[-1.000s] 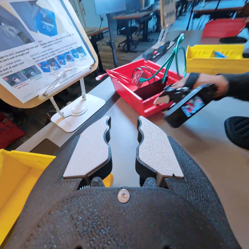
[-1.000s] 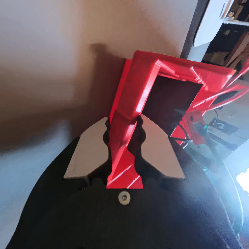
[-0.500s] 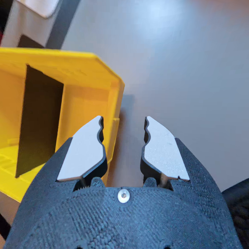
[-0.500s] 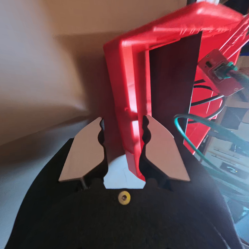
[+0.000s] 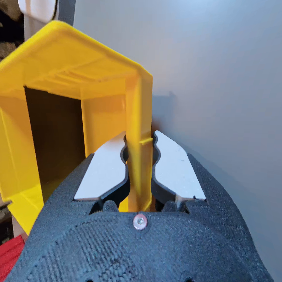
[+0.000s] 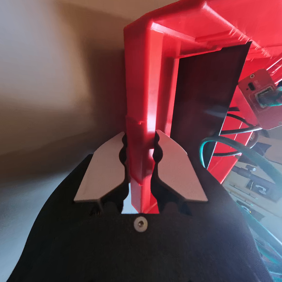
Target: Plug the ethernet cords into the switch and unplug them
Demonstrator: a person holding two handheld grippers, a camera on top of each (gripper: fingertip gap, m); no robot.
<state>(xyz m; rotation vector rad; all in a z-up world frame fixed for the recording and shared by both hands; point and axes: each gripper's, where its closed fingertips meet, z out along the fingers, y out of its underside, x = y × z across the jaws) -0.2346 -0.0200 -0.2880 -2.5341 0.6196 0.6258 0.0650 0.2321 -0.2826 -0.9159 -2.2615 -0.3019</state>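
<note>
In the right wrist view my right gripper (image 6: 140,134) is shut on the side wall of a red bin (image 6: 141,76). Inside the bin a red switch (image 6: 262,100) has a green ethernet cord (image 6: 228,141) plugged into its port, with black cords (image 6: 239,131) beside it. In the left wrist view my left gripper (image 5: 139,137) straddles the right wall of an empty yellow bin (image 5: 91,64), its pads closed against the wall on both sides. The switch and cords do not show in the left wrist view.
Both bins rest on a grey table (image 5: 213,76). A white stand base (image 5: 38,9) lies past the yellow bin at the table's far edge. Something red (image 5: 9,251) lies low at the left, off the table. About 40 cm separates my left fingertips from my right. To reach the white stand base (image 5: 38,9) in a straight line is about 30 cm for my left fingers, about 45 cm for my right.
My left gripper swung down from facing the red bin to the yellow bin and closed around its right wall. My right gripper briefly loosened on the red bin's wall and has closed on it again.
</note>
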